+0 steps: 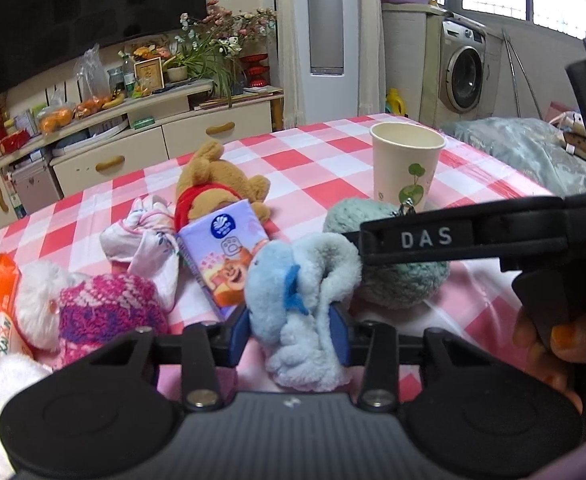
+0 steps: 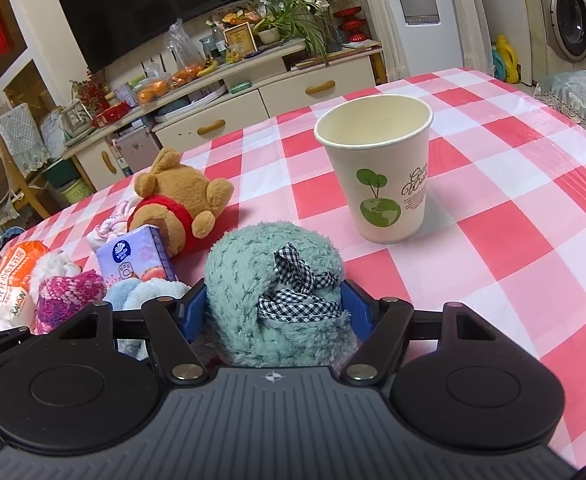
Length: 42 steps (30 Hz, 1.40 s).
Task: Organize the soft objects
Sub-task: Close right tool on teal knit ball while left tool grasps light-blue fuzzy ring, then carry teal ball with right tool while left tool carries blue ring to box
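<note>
Behind the toys, a paper cup [image 2: 374, 168] stands beside a bear [image 2: 175, 204] and tissue pack [image 1: 223, 258]. Left gripper [image 1: 298, 330] clamps a blue sock [image 1: 293, 304]; right gripper [image 2: 273, 312] clamps a green sock [image 2: 273, 280].

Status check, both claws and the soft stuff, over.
Left claw shut on light blue plush. Right claw shut on teal plush. Paper cup upright just ahead.
</note>
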### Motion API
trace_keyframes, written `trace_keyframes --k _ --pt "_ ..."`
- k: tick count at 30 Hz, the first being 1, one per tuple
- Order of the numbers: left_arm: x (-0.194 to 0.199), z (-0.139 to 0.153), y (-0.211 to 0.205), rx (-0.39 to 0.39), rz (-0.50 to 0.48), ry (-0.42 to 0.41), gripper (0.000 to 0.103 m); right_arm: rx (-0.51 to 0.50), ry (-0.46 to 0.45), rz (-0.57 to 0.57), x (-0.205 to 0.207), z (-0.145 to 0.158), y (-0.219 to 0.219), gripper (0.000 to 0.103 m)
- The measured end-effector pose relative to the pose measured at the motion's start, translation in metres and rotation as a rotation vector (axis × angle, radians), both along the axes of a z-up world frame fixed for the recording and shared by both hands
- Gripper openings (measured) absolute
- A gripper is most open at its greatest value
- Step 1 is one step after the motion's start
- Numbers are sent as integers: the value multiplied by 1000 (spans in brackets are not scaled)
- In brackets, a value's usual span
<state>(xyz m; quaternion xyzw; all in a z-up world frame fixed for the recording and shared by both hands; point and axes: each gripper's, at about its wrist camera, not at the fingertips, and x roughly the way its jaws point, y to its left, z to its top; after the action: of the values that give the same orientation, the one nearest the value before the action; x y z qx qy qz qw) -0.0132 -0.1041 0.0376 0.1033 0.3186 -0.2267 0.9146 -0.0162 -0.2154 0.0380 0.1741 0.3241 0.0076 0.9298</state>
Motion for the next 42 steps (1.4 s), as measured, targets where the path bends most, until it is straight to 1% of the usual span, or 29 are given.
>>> trace_keyframes --k 6,13,25,35,42 --pt "-1 3 12 -28 14 17 37 19 -4 3 -4 1 3 85" --pt "-5 7 28 -79 28 44 36 40 -21 -9 -8 3 5 85" --pt "-17 29 56 -138 43 15 36 77 -32 -22 -14 7 16 85" --pt "-26 50 88 -192 69 -30 36 62 -74 -6 -26 20 32 85" --pt "-31 63 111 -220 102 -59 36 47 -95 22 -25 30 51 85"
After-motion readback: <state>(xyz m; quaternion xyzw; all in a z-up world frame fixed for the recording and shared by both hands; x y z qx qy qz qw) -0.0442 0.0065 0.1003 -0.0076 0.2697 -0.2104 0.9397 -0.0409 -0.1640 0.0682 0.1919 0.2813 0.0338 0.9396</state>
